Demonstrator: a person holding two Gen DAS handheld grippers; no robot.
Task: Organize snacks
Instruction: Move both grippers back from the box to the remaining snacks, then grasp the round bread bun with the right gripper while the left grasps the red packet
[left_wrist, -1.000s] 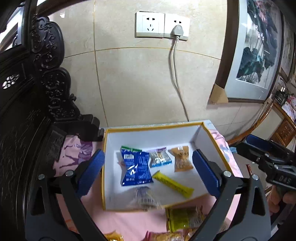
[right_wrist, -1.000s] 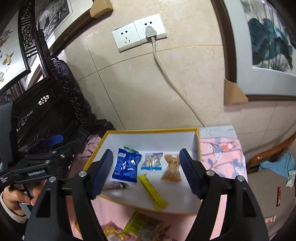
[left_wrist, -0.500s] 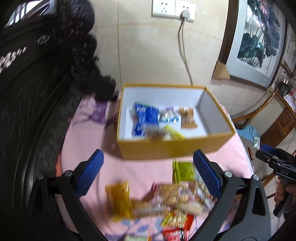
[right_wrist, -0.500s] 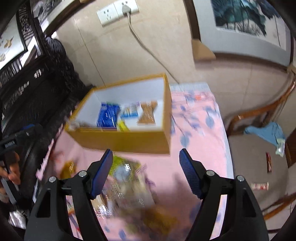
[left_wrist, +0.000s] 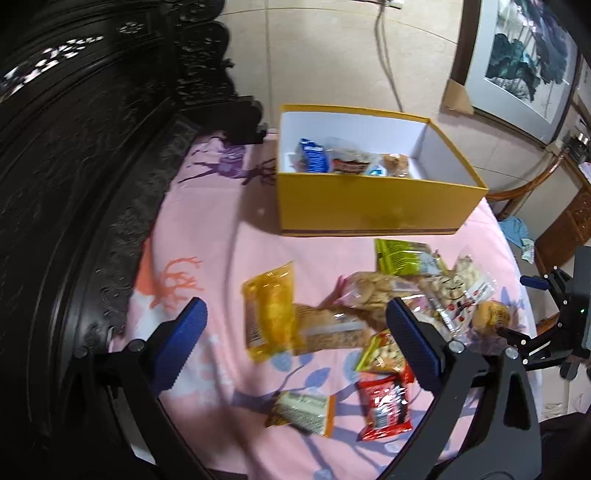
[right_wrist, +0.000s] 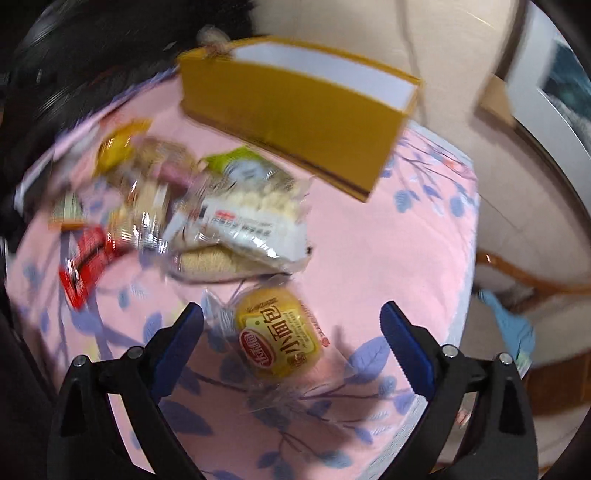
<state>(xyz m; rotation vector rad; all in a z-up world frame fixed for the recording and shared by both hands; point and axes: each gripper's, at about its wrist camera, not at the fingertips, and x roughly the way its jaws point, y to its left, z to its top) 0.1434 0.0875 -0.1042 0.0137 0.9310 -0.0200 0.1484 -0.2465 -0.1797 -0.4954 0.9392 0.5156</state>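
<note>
A yellow box (left_wrist: 369, 206) with a white inside stands at the far side of the pink cloth and holds several snack packs, among them a blue one (left_wrist: 312, 157). It also shows in the right wrist view (right_wrist: 295, 110). Loose snacks lie in a pile in front of it: a yellow bag (left_wrist: 269, 317), a green pack (left_wrist: 404, 254), a red pack (left_wrist: 386, 406). My left gripper (left_wrist: 293, 347) is open and empty above the pile. My right gripper (right_wrist: 291, 339) is open, its fingers either side of a small yellow bread pack (right_wrist: 279, 338), apart from it.
Dark carved furniture (left_wrist: 74, 184) lines the left edge of the table. A tiled wall with a cable and a framed picture (left_wrist: 524, 55) stands behind the box. The table's right edge (right_wrist: 469, 258) drops to a wooden chair and floor.
Both grippers have pulled back from over the box and tilted down toward the loose snack pile. The right one now frames the yellow bread pack. Both stay open.
</note>
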